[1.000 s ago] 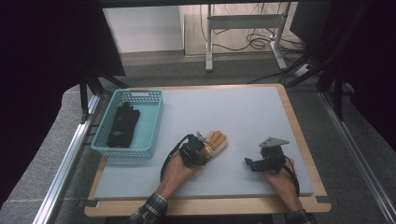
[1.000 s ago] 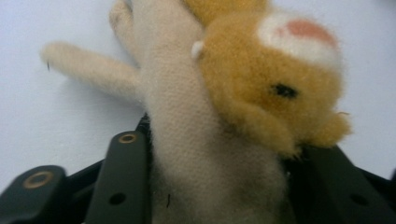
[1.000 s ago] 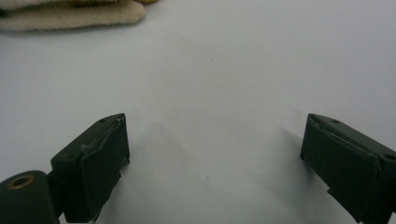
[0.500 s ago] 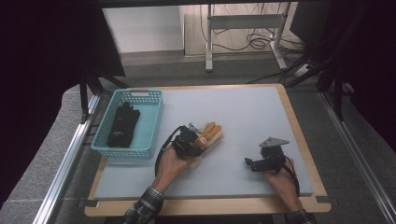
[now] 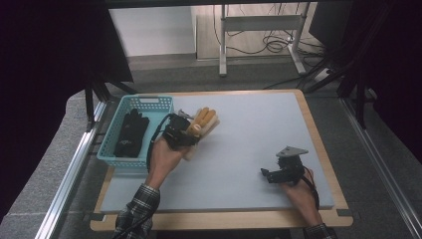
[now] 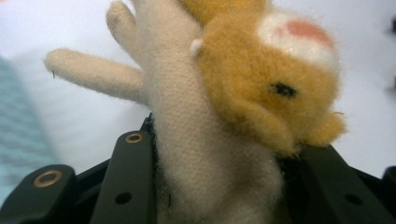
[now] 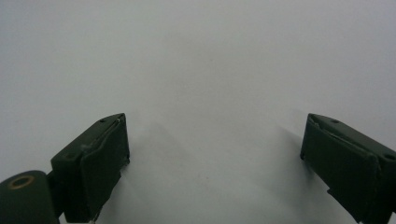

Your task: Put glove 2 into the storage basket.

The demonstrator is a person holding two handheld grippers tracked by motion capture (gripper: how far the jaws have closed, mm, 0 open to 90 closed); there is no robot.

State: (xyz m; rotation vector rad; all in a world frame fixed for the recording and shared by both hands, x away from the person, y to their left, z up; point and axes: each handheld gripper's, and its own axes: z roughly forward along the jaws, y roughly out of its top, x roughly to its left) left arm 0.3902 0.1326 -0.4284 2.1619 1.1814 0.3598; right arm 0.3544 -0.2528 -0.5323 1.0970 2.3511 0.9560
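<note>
- The left gripper (image 5: pixel 185 133) is clamping a plush glove (image 5: pixel 200 128), cream with a tan animal face, its jaws pressing on the cream cuff from both sides in the left gripper view (image 6: pixel 212 186).
- The plush glove is hanging above the grey mat (image 5: pixel 249 144), just beside the right wall of the teal basket (image 5: pixel 112 157), with its tan fingers pointing away from the person.
- In the left gripper view the glove's (image 6: pixel 187 116) cream fingers are sticking up and to the left, and the tan face with a pink-and-white patch is lying to the right.
- A black glove (image 5: pixel 130 133) is lying inside the teal basket, apart from the plush one.
- The right gripper (image 5: pixel 278 174) is resting on the mat near the table's (image 5: pixel 318 149) right front corner, well apart from the left one.
- In the right gripper view its jaws are standing wide (image 7: pixel 215 154), with nothing between them but bare mat.
</note>
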